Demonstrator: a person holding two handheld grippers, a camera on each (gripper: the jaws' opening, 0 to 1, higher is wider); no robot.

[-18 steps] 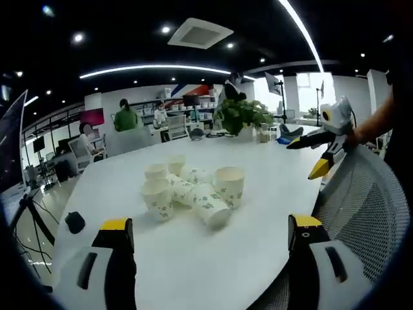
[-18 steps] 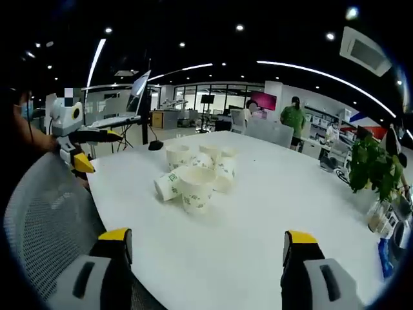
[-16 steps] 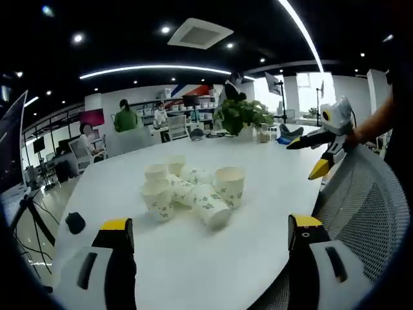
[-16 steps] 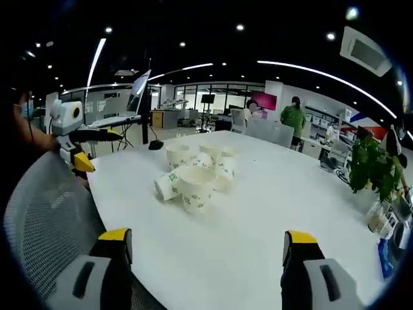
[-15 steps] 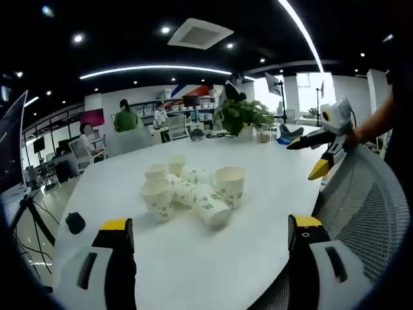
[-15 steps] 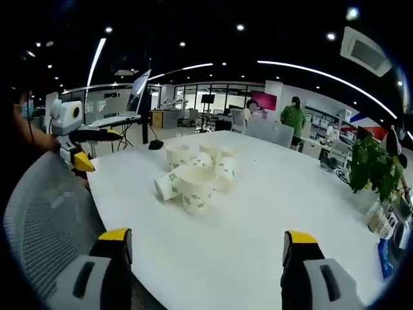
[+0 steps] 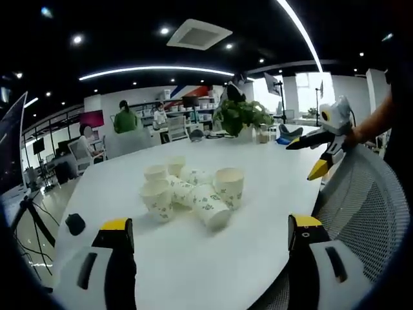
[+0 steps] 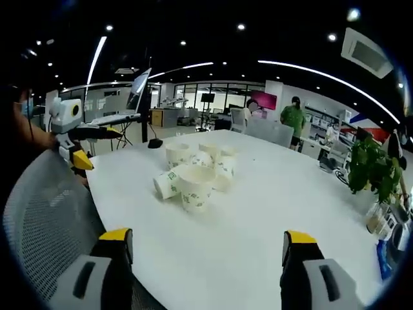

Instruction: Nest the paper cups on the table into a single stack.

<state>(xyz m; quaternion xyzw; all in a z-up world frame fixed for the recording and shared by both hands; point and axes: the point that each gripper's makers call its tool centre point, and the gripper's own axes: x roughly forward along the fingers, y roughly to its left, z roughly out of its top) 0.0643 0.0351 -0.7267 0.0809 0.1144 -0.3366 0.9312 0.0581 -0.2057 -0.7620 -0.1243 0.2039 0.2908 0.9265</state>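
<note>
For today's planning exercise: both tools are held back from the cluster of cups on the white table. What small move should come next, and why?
Probably bring the open right tool forward to the nearest upright white paper cup with green print. It stands at the near edge of the cluster of paper cups, while others beside it lie tipped, and both tools, including the open left tool, hold nothing over the white table.

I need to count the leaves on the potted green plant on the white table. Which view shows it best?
The left gripper view: the potted green plant stands whole behind the paper cups. The right gripper view holds it near the right edge, squeezed by distortion.
</note>
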